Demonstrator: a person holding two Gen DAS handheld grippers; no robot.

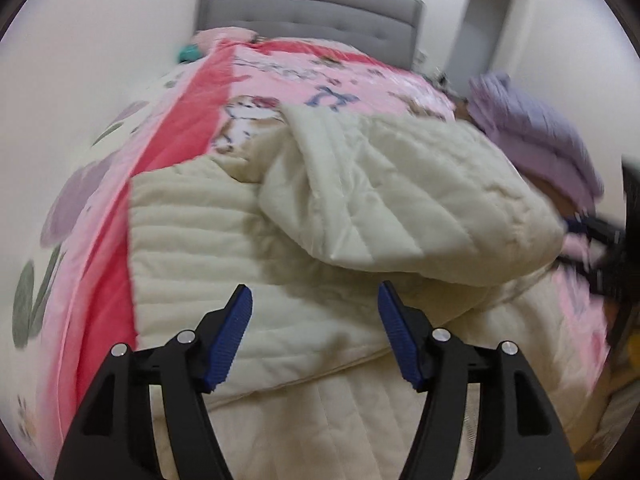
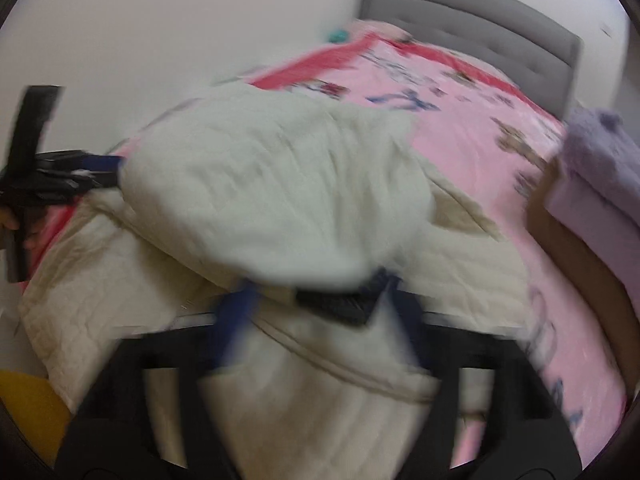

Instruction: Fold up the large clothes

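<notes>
A large cream quilted garment [image 1: 248,248] lies on the pink bed cover [image 1: 352,68], with one part folded over the rest [image 1: 400,192]. My left gripper [image 1: 314,336] is open and empty, just above the garment's near side. In the right wrist view the garment [image 2: 272,184] fills the middle, blurred by motion. My right gripper [image 2: 316,312] is blurred with its fingers apart; cream fabric lies over and between them. The right gripper also shows at the right edge of the left wrist view [image 1: 596,236], and the left gripper at the left edge of the right wrist view [image 2: 92,172], beside the fold's edge.
A stack of folded lilac clothes [image 1: 536,136] sits at the bed's right side, also in the right wrist view [image 2: 600,172]. A grey padded headboard [image 1: 312,12] stands at the far end against a white wall. A yellow object [image 2: 28,408] shows at the lower left.
</notes>
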